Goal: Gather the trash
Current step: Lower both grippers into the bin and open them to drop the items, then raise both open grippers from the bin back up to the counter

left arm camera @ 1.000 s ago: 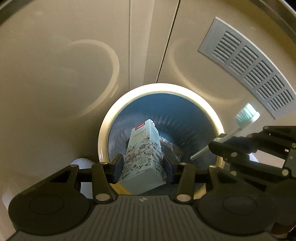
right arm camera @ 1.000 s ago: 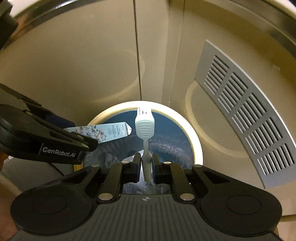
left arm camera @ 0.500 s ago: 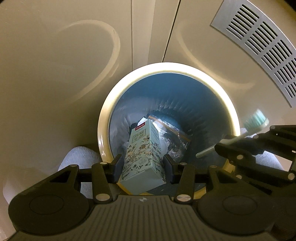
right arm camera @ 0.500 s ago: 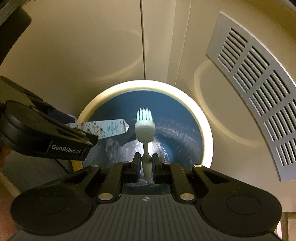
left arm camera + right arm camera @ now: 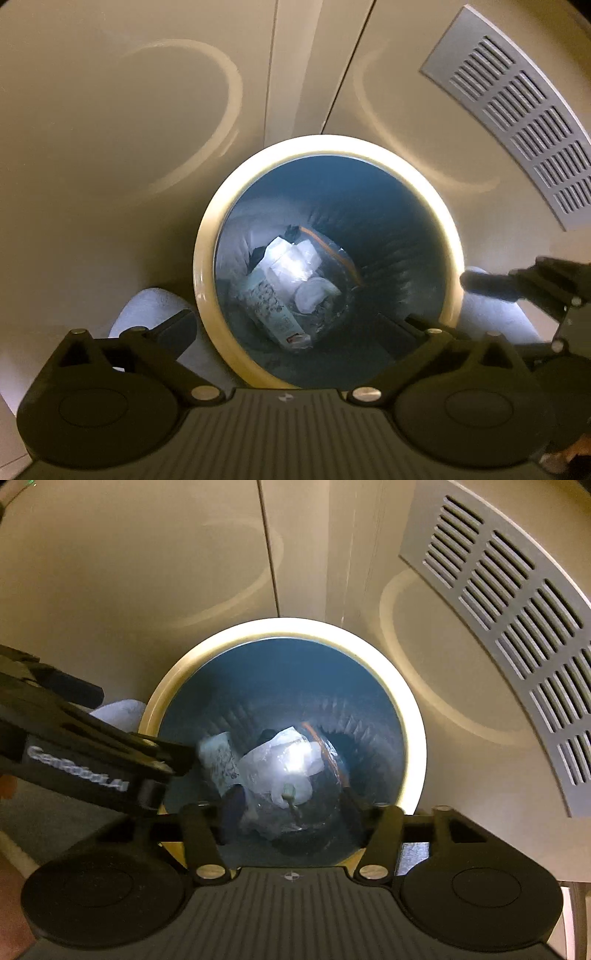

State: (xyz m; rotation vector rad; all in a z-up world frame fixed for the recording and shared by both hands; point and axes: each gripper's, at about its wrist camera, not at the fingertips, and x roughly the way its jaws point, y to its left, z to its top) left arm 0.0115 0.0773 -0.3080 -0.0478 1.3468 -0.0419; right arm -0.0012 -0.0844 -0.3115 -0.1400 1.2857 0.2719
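Carton [image 5: 271, 306] dropped into bin [image 5: 207, 236], both tools pointing steeply down (jaws just opened, empty)

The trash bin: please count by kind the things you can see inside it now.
Inside the bin:
Patterned carton: 1
Clear plastic wrapping: 1
Toothbrush: 1
Blue liner bag: 1
Total: 4

The floral patterned carton [image 5: 271, 310] is seen lying tilted at the bottom of the round cream-rimmed bin [image 5: 207, 236], right against crumpled clear plastic wrappers [image 5: 295, 262], toothbrush [image 5: 289, 796] dropped on top.
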